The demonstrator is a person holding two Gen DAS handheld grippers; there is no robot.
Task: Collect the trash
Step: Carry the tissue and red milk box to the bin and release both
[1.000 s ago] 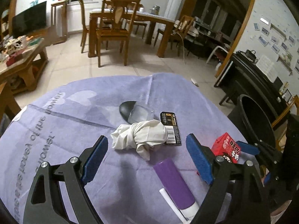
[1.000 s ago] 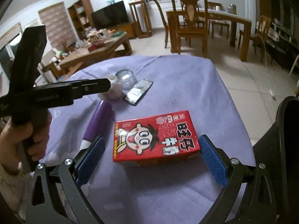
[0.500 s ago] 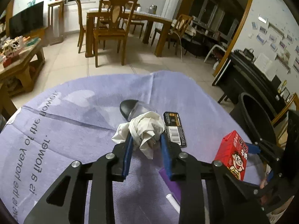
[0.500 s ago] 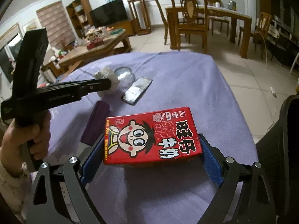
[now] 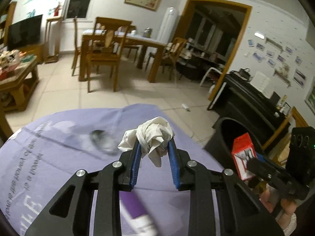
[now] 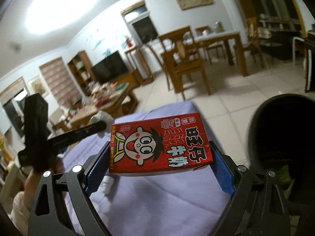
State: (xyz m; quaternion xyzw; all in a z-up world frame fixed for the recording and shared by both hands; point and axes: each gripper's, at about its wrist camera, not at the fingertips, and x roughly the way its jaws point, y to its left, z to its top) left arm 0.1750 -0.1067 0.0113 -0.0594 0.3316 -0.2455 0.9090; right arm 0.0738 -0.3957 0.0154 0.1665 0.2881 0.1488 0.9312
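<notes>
My left gripper [image 5: 154,147] is shut on a crumpled white tissue [image 5: 155,133] and holds it lifted above the purple tablecloth [image 5: 59,157]. My right gripper [image 6: 160,149] is shut on a red milk carton [image 6: 159,143] with a cartoon face, held in the air beside the black trash bin [image 6: 281,133]. In the left wrist view the carton [image 5: 243,153] and right gripper hang at the bin's [image 5: 228,133] rim. In the right wrist view the tissue [image 6: 101,118] shows at the left gripper's tip.
A purple tube [image 5: 135,210] and a blurred clear lid [image 5: 102,139] lie on the cloth. The bin stands off the table's right edge with green trash [image 6: 283,175] inside. Wooden dining chairs, a table and a coffee table stand beyond on the tiled floor.
Both grippers have lifted their loads off the table. The left one rose with the tissue; the right one swung the carton up and toward the bin.
</notes>
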